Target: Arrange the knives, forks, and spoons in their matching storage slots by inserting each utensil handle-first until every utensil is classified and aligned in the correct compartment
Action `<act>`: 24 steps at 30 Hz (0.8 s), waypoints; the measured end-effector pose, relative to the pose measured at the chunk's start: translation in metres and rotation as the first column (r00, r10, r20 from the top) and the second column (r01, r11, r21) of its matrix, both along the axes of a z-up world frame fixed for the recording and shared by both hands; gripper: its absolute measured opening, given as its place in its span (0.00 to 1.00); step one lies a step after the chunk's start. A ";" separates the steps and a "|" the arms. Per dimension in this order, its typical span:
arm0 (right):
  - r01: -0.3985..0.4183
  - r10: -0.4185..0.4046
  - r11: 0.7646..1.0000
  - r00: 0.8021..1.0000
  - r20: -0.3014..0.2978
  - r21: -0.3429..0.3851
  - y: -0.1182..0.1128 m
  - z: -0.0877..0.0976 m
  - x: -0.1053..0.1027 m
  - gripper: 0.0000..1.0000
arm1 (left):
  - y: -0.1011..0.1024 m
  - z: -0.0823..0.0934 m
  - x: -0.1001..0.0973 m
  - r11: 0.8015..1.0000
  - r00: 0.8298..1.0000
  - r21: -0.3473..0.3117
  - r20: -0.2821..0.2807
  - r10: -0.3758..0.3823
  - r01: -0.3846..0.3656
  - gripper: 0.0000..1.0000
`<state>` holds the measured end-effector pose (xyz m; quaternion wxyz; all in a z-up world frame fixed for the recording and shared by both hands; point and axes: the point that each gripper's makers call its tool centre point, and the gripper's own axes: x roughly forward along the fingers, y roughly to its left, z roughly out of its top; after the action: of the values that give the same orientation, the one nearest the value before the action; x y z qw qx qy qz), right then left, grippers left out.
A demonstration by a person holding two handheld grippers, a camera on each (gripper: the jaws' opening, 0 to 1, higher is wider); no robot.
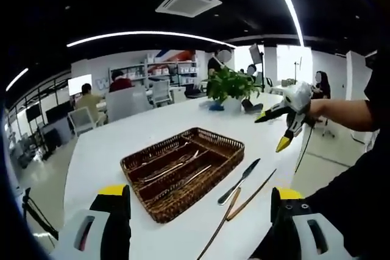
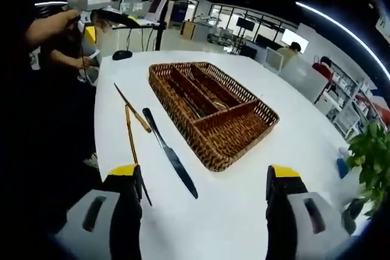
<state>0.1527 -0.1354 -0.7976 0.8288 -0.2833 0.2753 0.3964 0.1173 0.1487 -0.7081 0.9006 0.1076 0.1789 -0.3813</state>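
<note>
Left gripper view: left tongs point(image 1: 200, 211) wide open, empty, above wicker tray point(image 1: 228, 144) already holding cutlery; knife point(image 1: 239, 181) and chopsticks point(image 1: 244, 204) beside it; right tongs point(image 1: 280, 127) raised, apparently empty.

Right gripper view: right tongs point(image 2: 204, 196) wide open, empty. Judged mid-sorting; next, grasping the knife point(image 2: 169, 152).

In the left gripper view, the left gripper point(image 1: 200, 211) hangs over the near edge of a white tabletop point(image 1: 122, 144), its two yellow-tipped fingers point(image 1: 113, 194) spread wide with nothing between them. A brown wicker tray point(image 1: 234, 148) with long compartments lies ahead on the tabletop with slim utensils in its slots, and just beside it to the right lie a dark knife point(image 1: 239, 181) and two thin brown chopsticks point(image 1: 253, 193). Above these the right gripper point(image 1: 272, 131) is held in the air by a hand point(image 1: 313, 109), its yellow-tipped fingers parted and empty, and a green potted plant point(image 1: 228, 85) stands at the far end.
</note>
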 end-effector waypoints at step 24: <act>-0.304 0.243 0.928 0.932 -0.269 -0.215 0.020 -0.072 0.009 0.35 | 0.001 -0.010 0.002 0.998 0.999 0.057 -0.015 -0.028 0.029 1.00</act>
<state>0.1620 -0.1155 -0.8691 0.6829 -0.3728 0.3784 0.5014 0.1189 0.1493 -0.7177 0.8903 0.1332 0.1943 -0.3897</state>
